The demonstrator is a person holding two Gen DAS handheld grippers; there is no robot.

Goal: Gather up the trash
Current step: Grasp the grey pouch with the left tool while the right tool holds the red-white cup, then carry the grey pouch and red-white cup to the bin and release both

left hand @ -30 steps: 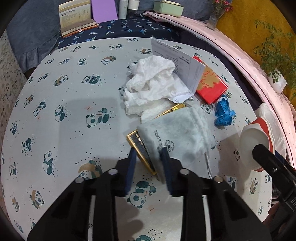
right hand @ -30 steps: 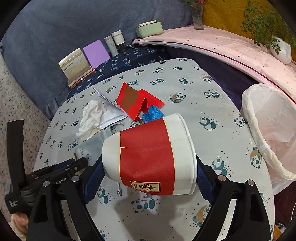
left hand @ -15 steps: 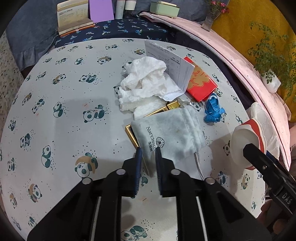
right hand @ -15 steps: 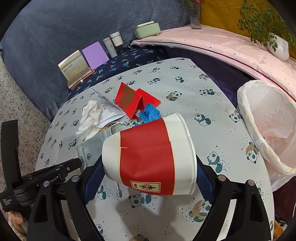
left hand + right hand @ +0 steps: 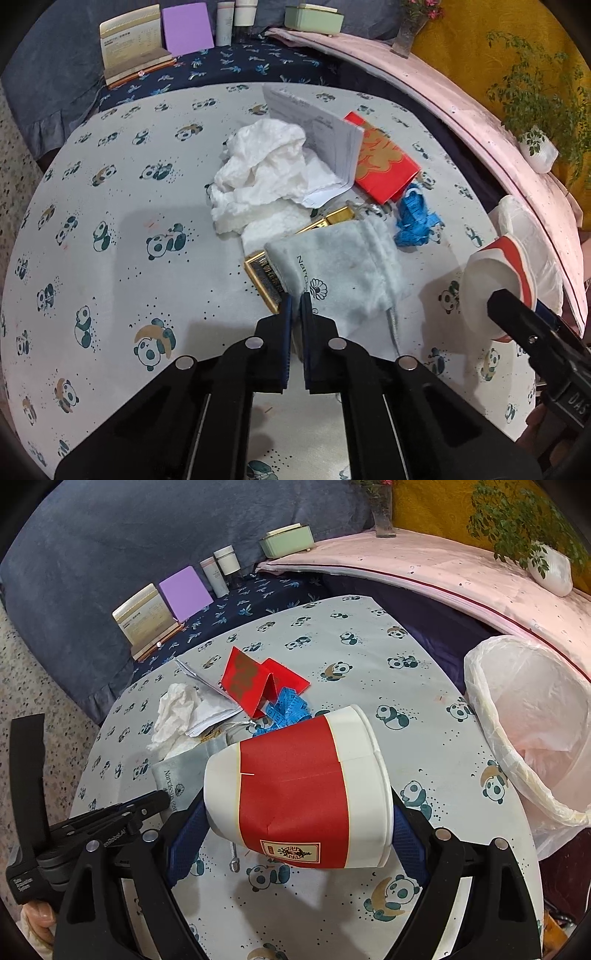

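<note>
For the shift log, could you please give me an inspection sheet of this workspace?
Surface: panda-print tablecloth.
Job's things: red-and-white paper cup; crumpled tissue; lined bin at table's edge.
Clutter: grey pouch on gold-framed box, paper sheets, red envelope, blue tape measure.
Grippers: left gripper jaws pinch pouch's edge; right gripper clamps cup.
Cables: nothing seen.
Surroundings: boxes, jars, plants behind.
</note>
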